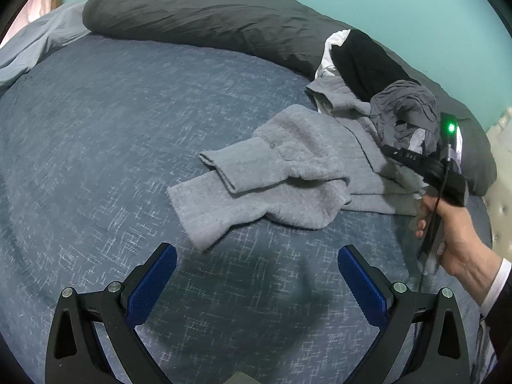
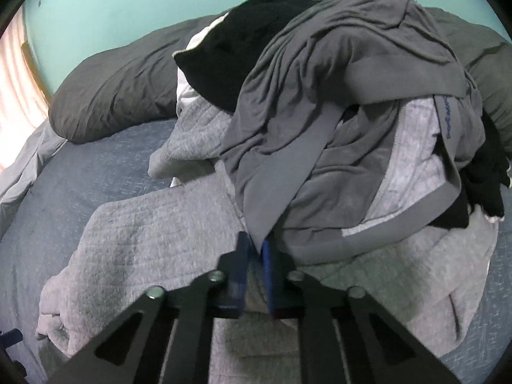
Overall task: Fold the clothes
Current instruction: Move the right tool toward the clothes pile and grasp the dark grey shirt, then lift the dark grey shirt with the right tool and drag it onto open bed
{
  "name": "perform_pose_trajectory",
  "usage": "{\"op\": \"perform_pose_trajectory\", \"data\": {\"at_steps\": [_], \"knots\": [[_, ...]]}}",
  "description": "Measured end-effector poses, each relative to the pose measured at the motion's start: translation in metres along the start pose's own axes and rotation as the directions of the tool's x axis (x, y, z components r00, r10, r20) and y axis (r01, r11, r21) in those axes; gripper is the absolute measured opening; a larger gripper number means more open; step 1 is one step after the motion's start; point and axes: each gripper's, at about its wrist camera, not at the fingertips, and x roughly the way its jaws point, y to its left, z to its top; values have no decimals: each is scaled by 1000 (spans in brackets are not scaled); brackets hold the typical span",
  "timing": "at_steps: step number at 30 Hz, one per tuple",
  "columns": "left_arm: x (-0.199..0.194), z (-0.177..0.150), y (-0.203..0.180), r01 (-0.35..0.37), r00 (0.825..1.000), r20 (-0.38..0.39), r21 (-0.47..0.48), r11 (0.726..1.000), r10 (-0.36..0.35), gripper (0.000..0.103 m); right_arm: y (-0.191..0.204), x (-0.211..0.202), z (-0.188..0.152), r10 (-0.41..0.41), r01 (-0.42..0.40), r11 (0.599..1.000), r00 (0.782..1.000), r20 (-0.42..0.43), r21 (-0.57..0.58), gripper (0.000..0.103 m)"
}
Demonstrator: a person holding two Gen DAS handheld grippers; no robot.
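Clothes pile (image 2: 336,128) sits on the bed (image 1: 96,144), heaped against the dark pillow (image 1: 198,9). Taking the pile as landmark:

Nearest, in front of pile: left tool (image 1: 257,275) hangs over bare blue cover, jaws spread wide, nothing in them.

Right tool (image 2: 255,256) is at the pile's front edge, pads nearly together on a corner of the dark grey garment (image 2: 352,73); looks pinched, the contact itself is partly hidden. Person's hand (image 1: 454,233) holds that tool.

Under the pile and spilling out in front: light grey quilted sweatshirt (image 1: 288,172), a cuffed sleeve lying across it, crumpled, not flat.

Top and back of pile: black item (image 1: 364,60), white fabric (image 1: 332,51) beneath it.

Handling: all soft, limp, light; no stiffness, will drape and drag neighbours. Dark grey one looks thin and slick, likely to slip; grab the hem band or a seam. Quilted one is thicker, grippier; take it by cuff or bottom hem.
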Motion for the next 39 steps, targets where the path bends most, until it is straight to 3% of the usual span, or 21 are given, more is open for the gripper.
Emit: {"op": "perform_pose_trajectory", "data": {"at_steps": [7,18,32,39], "knots": [[-21,-14,2,5,1000,10,7,1000,-5,103,-3,-44,-11,44,-46,999,996,73,13,2],[-84,-63,-1,33,999,37,40,999,-34,103,29,-164,-54,189,-195,981,967,172,20,2],[-172,-162,3,118,992,47,45,992,-120,103,74,-314,-189,360,-371,928,909,211,18,2],[-204,-200,5,151,986,65,71,986,-155,103,93,-367,-252,398,-403,915,897,194,-11,2]]}}
